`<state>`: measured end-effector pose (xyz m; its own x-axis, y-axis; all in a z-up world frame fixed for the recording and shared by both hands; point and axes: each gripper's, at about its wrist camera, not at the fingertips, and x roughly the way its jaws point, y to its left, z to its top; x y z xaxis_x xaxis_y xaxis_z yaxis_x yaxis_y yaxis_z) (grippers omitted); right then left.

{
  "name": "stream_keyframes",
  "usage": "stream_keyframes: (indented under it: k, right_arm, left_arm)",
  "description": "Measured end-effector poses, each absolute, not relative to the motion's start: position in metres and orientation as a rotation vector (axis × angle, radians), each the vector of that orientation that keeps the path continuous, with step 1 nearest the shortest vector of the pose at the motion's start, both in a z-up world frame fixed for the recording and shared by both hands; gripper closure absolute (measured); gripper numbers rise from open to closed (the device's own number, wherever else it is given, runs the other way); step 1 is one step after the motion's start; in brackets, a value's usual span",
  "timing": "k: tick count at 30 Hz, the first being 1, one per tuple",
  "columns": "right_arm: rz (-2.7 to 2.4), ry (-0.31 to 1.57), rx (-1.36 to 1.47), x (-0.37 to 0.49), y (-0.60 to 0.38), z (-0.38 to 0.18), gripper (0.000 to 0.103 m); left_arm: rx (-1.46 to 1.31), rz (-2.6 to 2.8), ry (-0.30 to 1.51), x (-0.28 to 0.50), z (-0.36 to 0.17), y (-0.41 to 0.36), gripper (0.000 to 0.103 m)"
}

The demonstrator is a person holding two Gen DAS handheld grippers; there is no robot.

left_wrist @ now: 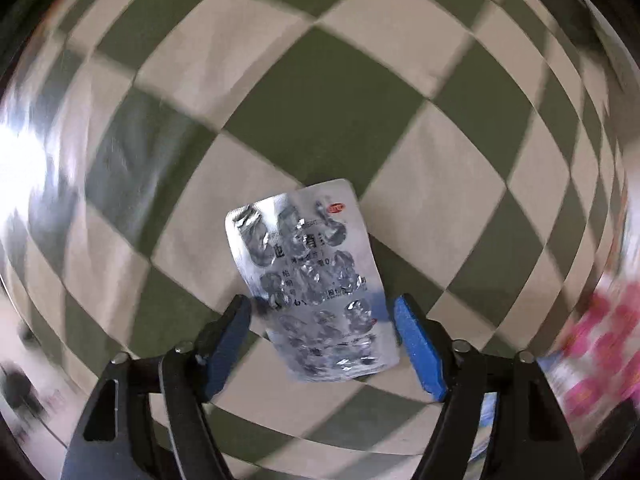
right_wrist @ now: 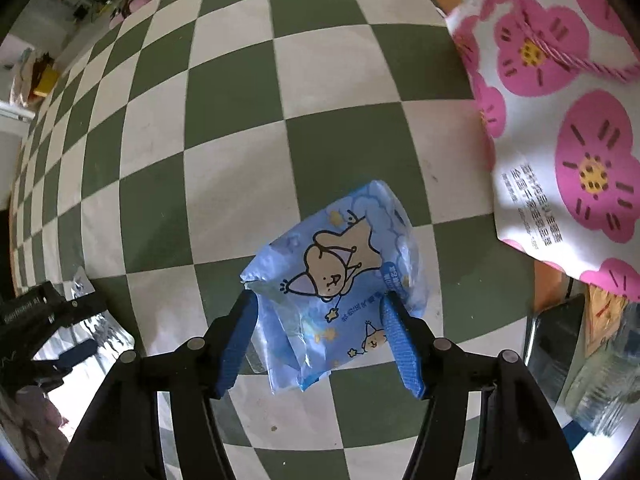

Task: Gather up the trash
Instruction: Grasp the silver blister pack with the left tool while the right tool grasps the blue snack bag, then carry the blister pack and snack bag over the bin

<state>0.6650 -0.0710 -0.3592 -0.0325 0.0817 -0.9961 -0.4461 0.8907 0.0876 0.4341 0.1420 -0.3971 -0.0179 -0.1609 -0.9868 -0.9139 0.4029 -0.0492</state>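
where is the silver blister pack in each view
Left wrist: the silver blister pack sits low in the centre, between the left gripper fingers.
Right wrist: only an edge of it shows at the lower left, by the left gripper there.
Shared landmark: the pink flower bag, a blurred patch at the left view's right edge.

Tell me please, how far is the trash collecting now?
Done: both pieces are picked up off the checkered cloth. In hand: the left gripper holds a silver empty blister pack; the right gripper holds a blue cartoon wrapper. Left: dropping both, probably into the pink-flowered paper bag.
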Motion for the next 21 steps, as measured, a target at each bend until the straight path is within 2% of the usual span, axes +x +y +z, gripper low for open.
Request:
stream_keyframes:
  k: [1, 2, 3, 4, 5, 13, 15, 17, 21]
  right_arm:
    - [0.438, 1.541, -0.315, 0.658, -0.064, -0.359, 0.038]
    - [0.442, 1.529, -0.332, 0.655, -0.063, -0.358, 0.044]
    - [0.446, 1.512, -0.343, 0.646, -0.06, -0.358, 0.052]
    - [0.449, 1.493, -0.361, 0.636, -0.05, -0.358, 0.068]
    - [0.451, 1.481, -0.385, 0.631, -0.047, -0.358, 0.073]
    - [0.461, 1.51, -0.421, 0.622, -0.036, -0.376, 0.073]
    - [0.463, 1.507, -0.444, 0.621, -0.03, -0.381, 0.074]
    - [0.47, 1.494, -0.458, 0.607, -0.023, -0.382, 0.085]
    - [0.481, 1.481, -0.43, 0.6, -0.023, -0.377, 0.093]
  left_arm:
    - [-0.929, 0.775, 1.5, 0.438, -0.396, 0.137, 0.037]
    - [-0.865, 0.742, 1.513, 0.443, -0.396, 0.133, 0.037]
    - [-0.777, 0.713, 1.532, 0.445, -0.397, 0.129, 0.037]
    - [-0.725, 0.702, 1.546, 0.445, -0.397, 0.128, 0.037]
    - [-0.69, 0.685, 1.551, 0.442, -0.399, 0.129, 0.037]
    - [-0.737, 0.714, 1.533, 0.423, -0.406, 0.146, 0.033]
    - [-0.715, 0.717, 1.503, 0.439, -0.402, 0.144, 0.04]
    - [-0.671, 0.705, 1.504, 0.446, -0.4, 0.129, 0.041]
    - [-0.648, 0.695, 1.494, 0.436, -0.392, 0.125, 0.041]
